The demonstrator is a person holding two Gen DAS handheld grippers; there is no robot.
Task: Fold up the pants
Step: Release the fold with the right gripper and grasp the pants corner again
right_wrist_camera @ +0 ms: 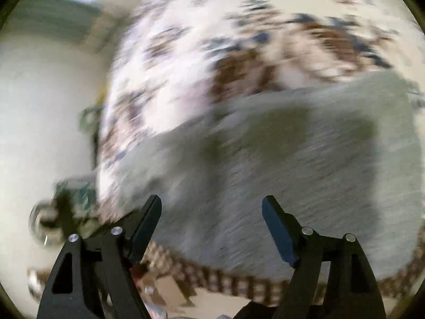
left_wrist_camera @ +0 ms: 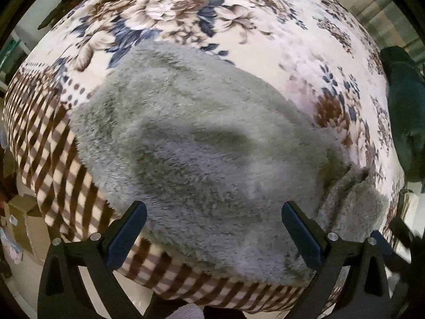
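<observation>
Both tools stand wide with nothing between their fingers: the left gripper and the right gripper each hang over the near part of the grey fleece pants. The pants lie folded on the floral blanket, close to its checked near border. Beyond the blanket's far right edge sits a dark green cloth.
</observation>
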